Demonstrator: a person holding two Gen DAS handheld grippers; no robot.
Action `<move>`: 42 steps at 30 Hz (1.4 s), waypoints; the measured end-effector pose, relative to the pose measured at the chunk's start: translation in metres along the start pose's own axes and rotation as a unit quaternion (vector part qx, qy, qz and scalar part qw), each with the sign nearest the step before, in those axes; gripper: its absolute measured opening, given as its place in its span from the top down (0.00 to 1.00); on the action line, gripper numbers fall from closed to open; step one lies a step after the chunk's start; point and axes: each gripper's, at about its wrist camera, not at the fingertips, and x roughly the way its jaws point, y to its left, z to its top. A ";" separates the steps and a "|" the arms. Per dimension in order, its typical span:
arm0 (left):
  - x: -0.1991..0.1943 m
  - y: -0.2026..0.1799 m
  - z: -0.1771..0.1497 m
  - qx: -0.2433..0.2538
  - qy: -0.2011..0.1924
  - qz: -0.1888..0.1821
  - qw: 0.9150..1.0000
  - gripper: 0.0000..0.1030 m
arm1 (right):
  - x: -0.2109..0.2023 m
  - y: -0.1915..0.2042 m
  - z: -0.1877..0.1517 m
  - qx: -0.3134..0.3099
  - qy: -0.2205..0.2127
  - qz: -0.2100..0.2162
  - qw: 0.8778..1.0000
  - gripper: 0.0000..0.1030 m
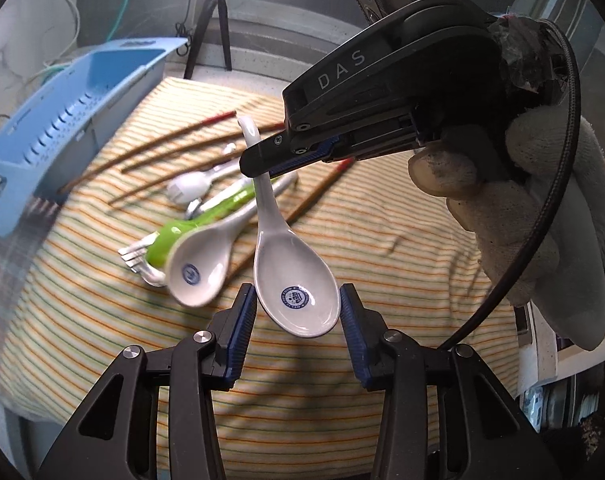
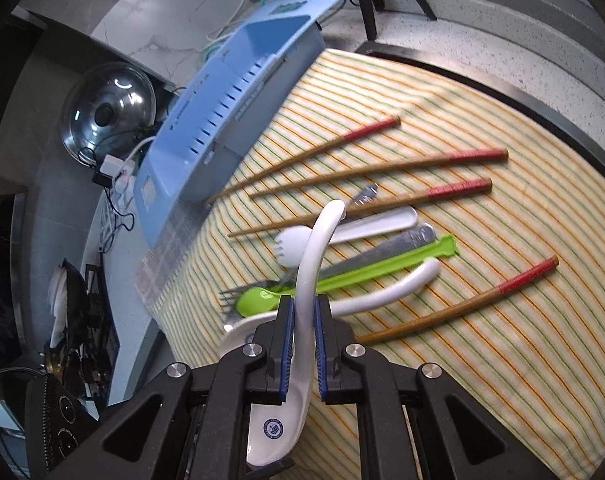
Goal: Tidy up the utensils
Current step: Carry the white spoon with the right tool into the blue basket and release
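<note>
White ceramic makes up the spoon (image 1: 292, 280) seen from the left wrist; its bowl hangs between the left gripper's (image 1: 298, 334) fingers, whose pads stand apart and do not seem to press on it, so that gripper is open; the right gripper (image 1: 262, 164) is clamped on the spoon's handle from above, held by a gloved hand (image 1: 514, 216); a second spoon (image 1: 200, 268) lies on the striped cloth (image 1: 102, 320) beside a green spoon (image 1: 174, 236) and a fork (image 1: 136, 256), with chopsticks (image 1: 162, 148) beyond and the blue tray (image 1: 74, 120) at the left; the glazed handle is narrow and could slip or swing in so small a pinch; from the right wrist, the right gripper (image 2: 303, 334) is closed on the spoon (image 2: 308, 280) at its neck, the bowl below the jaws and the handle curving up; the second spoon (image 2: 382, 292) lies right under it, touching the green spoon (image 2: 342, 276); a drop would likely strike that pile and could chip the ceramic; the tray (image 2: 222, 120) sits at the cloth's (image 2: 502, 360) far left edge, so the carry passes over the chopsticks (image 2: 362, 172); a low swinging bowl could scatter them.
</note>
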 end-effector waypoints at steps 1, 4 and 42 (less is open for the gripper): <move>-0.003 0.004 0.003 0.004 -0.002 0.000 1.000 0.60 | -0.001 0.004 0.002 0.001 -0.004 0.002 1.000 0.91; -0.016 0.018 0.016 0.019 -0.012 0.003 1.000 0.60 | -0.005 0.021 0.014 -0.001 -0.019 0.011 1.000 0.91; 0.021 0.244 0.136 0.142 0.036 0.083 0.986 0.69 | 0.119 0.102 0.209 0.042 -0.084 -0.024 0.995 0.82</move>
